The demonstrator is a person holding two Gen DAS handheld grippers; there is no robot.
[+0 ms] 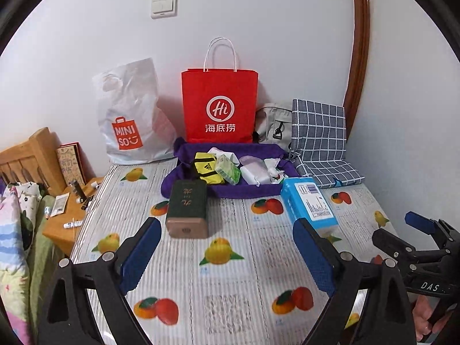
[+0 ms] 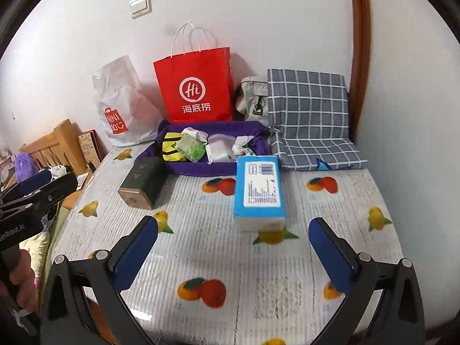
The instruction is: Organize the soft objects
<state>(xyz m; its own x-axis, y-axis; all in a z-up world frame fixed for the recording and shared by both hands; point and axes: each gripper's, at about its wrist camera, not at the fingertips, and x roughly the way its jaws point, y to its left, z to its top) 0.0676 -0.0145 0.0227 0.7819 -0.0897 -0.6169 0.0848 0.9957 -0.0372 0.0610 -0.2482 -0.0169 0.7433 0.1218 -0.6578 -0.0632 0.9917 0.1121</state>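
Above bare fruit-print table point(image 1: 230, 273), left gripper point(image 1: 227, 247) and right gripper point(image 2: 233, 247) are hanging wide open, gripping nothing; blue tissue pack point(image 2: 258, 189) is lying ahead.

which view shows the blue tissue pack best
The right wrist view: the blue tissue pack lies near the middle, whole, with its label facing the camera and nothing covering it. In the left wrist view the pack sits off to the right, skewed, and a finger of the left gripper hides its near corner.
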